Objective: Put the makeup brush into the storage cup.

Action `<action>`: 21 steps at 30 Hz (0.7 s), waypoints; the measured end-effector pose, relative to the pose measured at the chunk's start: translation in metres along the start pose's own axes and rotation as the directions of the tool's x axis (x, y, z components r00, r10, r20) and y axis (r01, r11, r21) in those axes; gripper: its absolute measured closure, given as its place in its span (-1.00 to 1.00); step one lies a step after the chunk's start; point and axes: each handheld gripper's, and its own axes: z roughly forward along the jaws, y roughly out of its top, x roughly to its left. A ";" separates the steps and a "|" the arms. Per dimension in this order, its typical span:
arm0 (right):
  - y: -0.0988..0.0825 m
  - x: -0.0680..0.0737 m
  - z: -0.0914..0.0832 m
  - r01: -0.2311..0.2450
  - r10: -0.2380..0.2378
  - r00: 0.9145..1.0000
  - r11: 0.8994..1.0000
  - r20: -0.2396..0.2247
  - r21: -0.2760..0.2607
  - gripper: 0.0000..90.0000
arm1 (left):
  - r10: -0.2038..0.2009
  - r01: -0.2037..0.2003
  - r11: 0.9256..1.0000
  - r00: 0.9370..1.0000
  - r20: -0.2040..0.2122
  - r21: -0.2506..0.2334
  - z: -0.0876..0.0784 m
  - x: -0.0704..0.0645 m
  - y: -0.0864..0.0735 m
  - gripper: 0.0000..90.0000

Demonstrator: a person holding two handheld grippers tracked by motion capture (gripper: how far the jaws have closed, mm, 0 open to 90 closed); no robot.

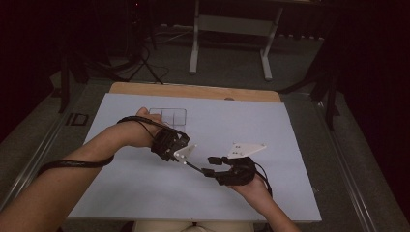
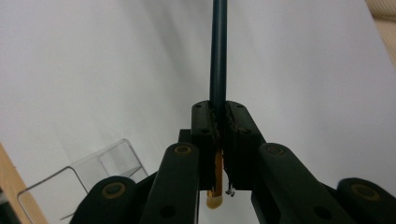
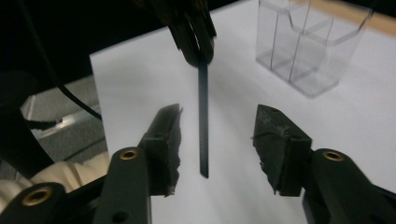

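The left gripper [image 1: 186, 155] has its jaws pressed together and points toward the right gripper [image 1: 211, 166], whose jaws stand apart (a clear gap between them). Both forearms come in from below, the hands close together over the table.

The room is dim, dark at the edges; the white table sheet [image 1: 145, 183] catches soft overhead light, and close-up jaws blur slightly.

One camera looks down from above my side of the table [image 1: 145, 193]; two ride close behind my fingers [image 3: 163, 149], both sharing the pencil [image 3: 203, 121].
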 end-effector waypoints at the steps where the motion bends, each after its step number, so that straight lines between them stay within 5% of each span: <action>1: 0.000 0.000 0.000 0.000 0.000 1.000 1.000 0.000 0.000 0.15 | 0.014 -0.014 1.000 1.000 0.007 -0.004 0.000 -0.001 0.001 0.87; 5: -0.001 -0.003 0.009 -0.032 0.033 0.999 0.999 -0.025 0.040 0.22 | 0.117 -0.118 0.993 0.993 -0.021 -0.012 -0.001 -0.005 0.009 0.87; 9: 0.000 -0.003 0.016 -0.070 0.075 0.995 0.995 -0.065 0.069 0.28 | 0.118 -0.118 0.993 0.993 0.001 -0.018 -0.003 -0.004 0.014 0.87; 10: 0.000 -0.001 0.019 -0.071 0.078 0.994 0.994 -0.083 0.084 0.34 | 0.115 -0.115 0.992 0.993 0.002 -0.052 -0.005 -0.003 0.015 0.87; 21: 0.000 -0.001 0.025 -0.075 0.089 0.992 0.986 -0.090 0.149 0.64 | 0.090 -0.089 0.995 0.996 0.022 -0.050 -0.002 0.000 0.016 0.87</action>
